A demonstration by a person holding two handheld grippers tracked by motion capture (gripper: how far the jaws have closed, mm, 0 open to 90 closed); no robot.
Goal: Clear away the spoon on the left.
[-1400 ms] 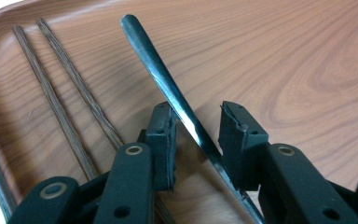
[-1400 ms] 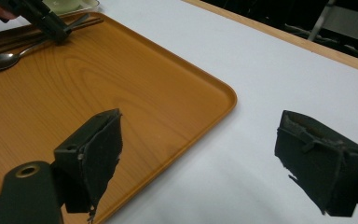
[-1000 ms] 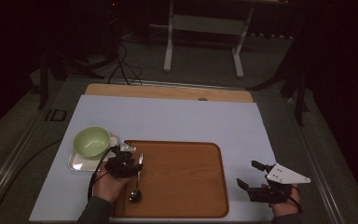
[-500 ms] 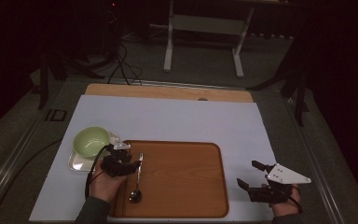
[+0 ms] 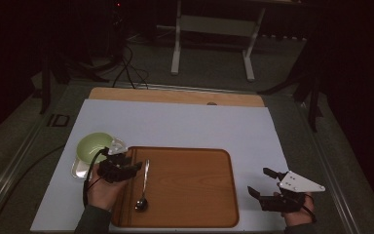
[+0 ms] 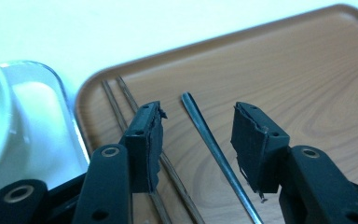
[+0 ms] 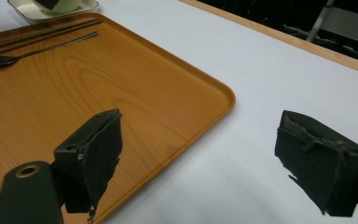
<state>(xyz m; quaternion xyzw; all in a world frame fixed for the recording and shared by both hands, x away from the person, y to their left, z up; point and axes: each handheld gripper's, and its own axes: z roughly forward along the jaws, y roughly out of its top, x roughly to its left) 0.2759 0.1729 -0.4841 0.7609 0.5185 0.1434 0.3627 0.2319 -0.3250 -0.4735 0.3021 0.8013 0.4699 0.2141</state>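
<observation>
Both tongs spread: left tongs [image 6: 196, 140] have just been opening, spoon [image 5: 143, 184] freed flat on wooden tray [image 5: 195, 195] beside chopsticks [image 6: 121, 107], placement looks done; right tongs [image 5: 264, 186] idle.

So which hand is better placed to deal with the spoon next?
Probably the left. The left tool hangs right beside the spoon on the tray, jaws open with the handle between them, pads clear. The right tool sits open off the tray's far side, over the white sheet.
</observation>
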